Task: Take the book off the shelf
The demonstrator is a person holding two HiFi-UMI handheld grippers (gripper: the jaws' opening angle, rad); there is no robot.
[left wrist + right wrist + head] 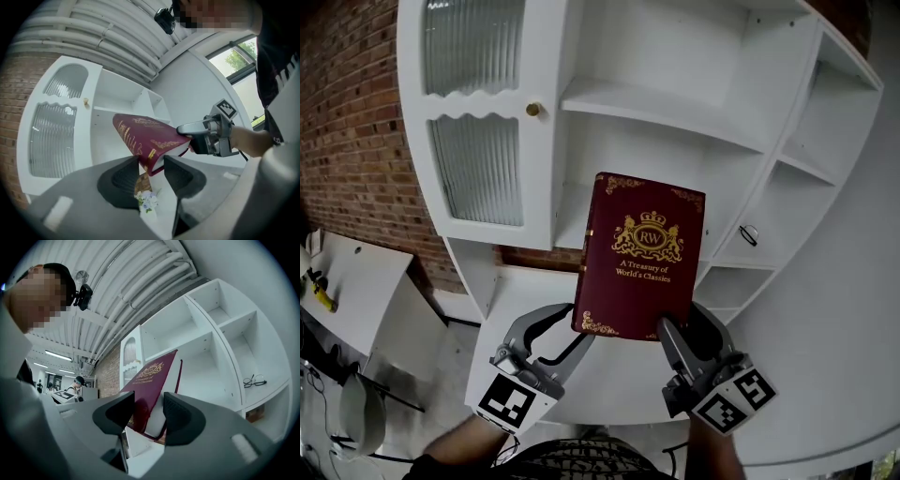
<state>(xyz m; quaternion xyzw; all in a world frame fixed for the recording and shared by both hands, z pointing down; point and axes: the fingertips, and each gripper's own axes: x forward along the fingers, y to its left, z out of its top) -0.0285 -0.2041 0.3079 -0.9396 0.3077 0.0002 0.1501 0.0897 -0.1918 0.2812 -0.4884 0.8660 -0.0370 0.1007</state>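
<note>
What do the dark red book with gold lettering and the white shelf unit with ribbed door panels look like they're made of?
Dark red book: likely a leatherette-covered hardcover, low sheen, gold-stamped crest and borders. White shelf unit: probably painted wood or board, smooth and matte. Its door panels: ribbed, translucent glass or plastic; can't tell which.

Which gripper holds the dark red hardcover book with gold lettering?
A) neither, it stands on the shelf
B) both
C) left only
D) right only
B: the dark red hardcover book has one lower corner clamped between the jaws of the left gripper and the other between those of the right gripper, in front of the white shelf unit, not on it.
</note>
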